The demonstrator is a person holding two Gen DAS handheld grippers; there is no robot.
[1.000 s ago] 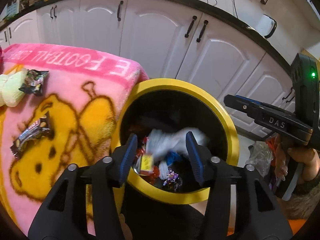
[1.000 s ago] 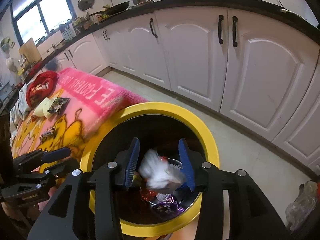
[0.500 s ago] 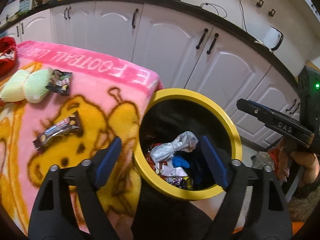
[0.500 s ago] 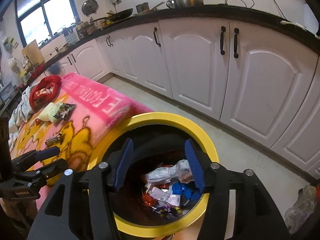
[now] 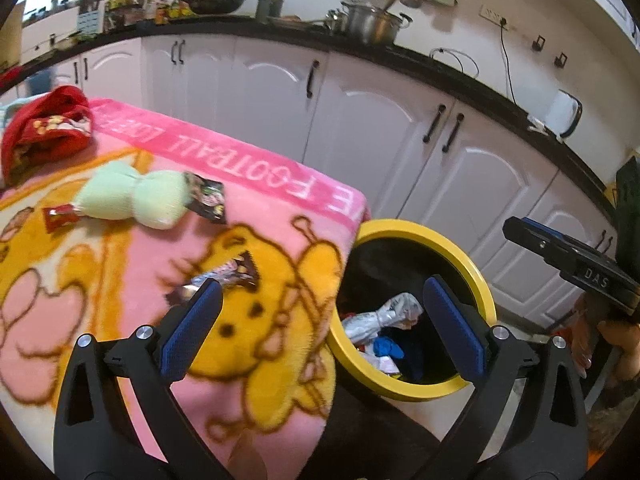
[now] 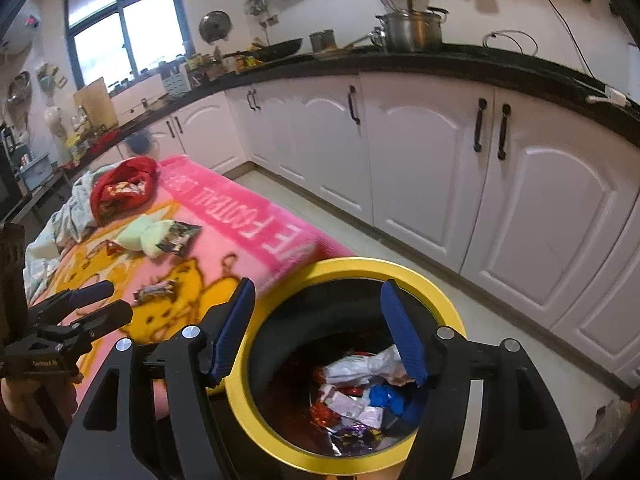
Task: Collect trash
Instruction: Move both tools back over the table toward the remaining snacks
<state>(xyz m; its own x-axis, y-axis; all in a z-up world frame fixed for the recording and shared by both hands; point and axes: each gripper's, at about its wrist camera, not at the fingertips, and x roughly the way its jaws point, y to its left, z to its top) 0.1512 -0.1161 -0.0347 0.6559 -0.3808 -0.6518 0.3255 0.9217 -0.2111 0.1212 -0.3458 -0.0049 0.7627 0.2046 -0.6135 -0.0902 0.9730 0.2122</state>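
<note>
Next item: the chocolate-bar wrapper (image 5: 218, 280) lies on the pink blanket (image 5: 132, 264), just beyond your left gripper (image 5: 320, 330)'s left finger; lower it straddling the wrapper. Both grippers' jaws have just been opening: left fully spread, right gripper (image 6: 320, 330) moderately parted, both empty. The yellow-rimmed bin (image 6: 448, 304) sits below the right fingers, holding the crumpled white wrapper (image 6: 360, 368).

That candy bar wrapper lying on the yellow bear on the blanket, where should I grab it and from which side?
Probably pinch the candy bar wrapper across its narrow middle, coming down from above: it lies flat and long on the soft blanket, so the open left gripper should span its short width.
</note>
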